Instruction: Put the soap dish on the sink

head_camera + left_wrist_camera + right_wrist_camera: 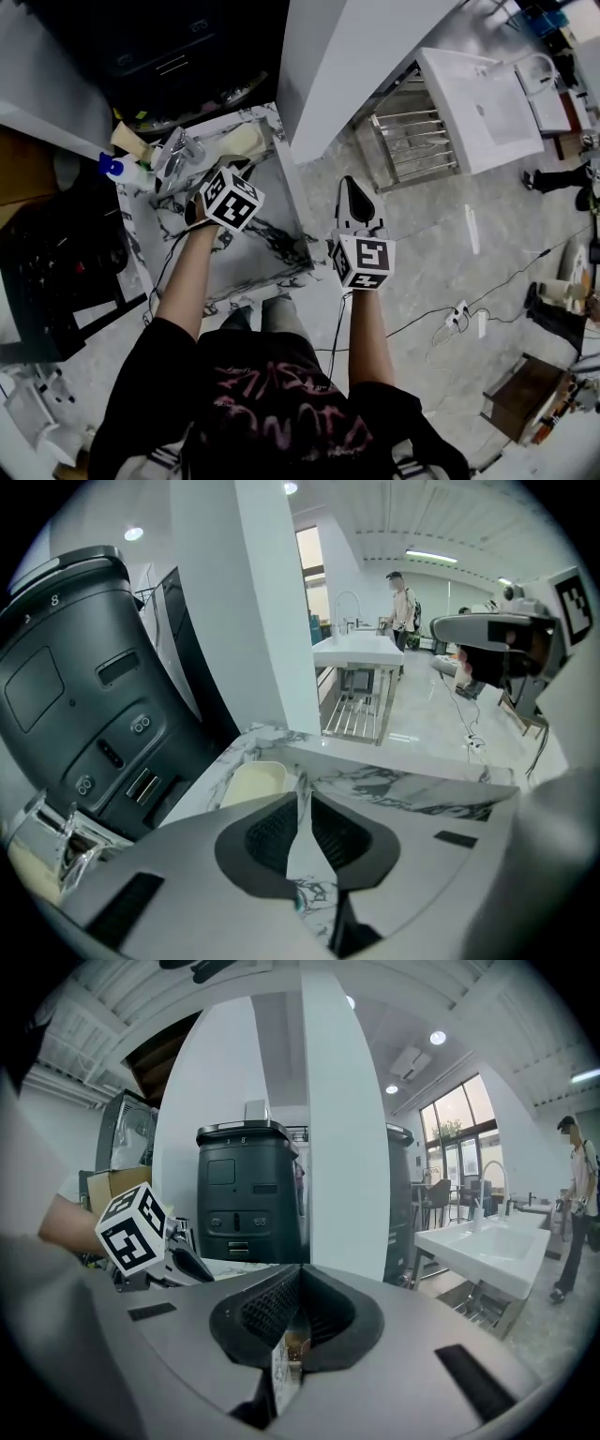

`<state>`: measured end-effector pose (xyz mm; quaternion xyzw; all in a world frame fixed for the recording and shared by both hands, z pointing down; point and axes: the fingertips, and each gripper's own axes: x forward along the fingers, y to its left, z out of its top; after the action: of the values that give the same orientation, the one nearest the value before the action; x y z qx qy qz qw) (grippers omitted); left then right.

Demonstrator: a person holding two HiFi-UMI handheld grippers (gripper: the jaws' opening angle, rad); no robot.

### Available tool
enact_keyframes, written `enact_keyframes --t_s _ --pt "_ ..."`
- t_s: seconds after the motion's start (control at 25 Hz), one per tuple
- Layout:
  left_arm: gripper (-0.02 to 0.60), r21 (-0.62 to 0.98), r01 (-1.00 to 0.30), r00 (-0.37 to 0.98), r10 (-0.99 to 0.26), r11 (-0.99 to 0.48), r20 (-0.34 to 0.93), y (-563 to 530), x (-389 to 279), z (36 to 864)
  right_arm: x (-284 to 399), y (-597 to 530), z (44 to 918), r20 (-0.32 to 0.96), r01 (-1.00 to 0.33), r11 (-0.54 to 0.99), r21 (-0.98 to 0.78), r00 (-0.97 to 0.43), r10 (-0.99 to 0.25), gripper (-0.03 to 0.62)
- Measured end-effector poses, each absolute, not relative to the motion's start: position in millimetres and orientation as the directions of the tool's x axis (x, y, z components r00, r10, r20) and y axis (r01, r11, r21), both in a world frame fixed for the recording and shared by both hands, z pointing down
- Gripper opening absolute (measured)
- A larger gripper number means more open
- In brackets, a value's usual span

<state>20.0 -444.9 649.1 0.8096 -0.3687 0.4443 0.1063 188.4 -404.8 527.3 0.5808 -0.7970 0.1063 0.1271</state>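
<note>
The cream soap dish (246, 141) lies on the far rim of the marble sink (281, 202), at its far right corner, just beside the white pillar (347, 56) and to the right of the chrome faucet (174, 150). The left gripper (232, 167) hovers over the sink basin with its tip pointing at the dish. In the left gripper view its jaws are together at the tips with only a thin wedge of marble showing behind them. They hold nothing, and the soap dish (253, 782) sits just ahead of them, slightly to the left and apart from them. The right gripper (352, 183) hangs to the right of the sink, off its edge and over the grey floor (441, 244). In the right gripper view its jaws are likewise closed on nothing. A bottle with a blue cap (120, 170) lies on the rim left of the faucet. A large black appliance (84, 686) stands behind the sink on the left. Far to the right a white sink on a metal frame (473, 103) stands well apart.
</note>
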Motion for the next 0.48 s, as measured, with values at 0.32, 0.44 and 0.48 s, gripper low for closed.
enact_keyframes --t_s 0.32,0.44,0.48 --pt "0.023 -0.126 -0.733 0.394 -0.568 -0.669 0.722 -413 20 609 168 -383 502 0.293 -0.952 0.307 -0.019 -0.298 -0.908 0.014" --pt "0.017 -0.124 -0.735 0.42 -0.591 -0.667 0.689 -399 19 593 159 -373 493 0.276 -0.951 0.308 -0.016 -0.3 -0.913 0.014" --pt "0.017 -0.126 -0.734 0.428 -0.598 -0.668 0.678 -394 18 588 156 -369 490 0.271 -0.951 0.308 -0.015 -0.3 -0.915 0.014"
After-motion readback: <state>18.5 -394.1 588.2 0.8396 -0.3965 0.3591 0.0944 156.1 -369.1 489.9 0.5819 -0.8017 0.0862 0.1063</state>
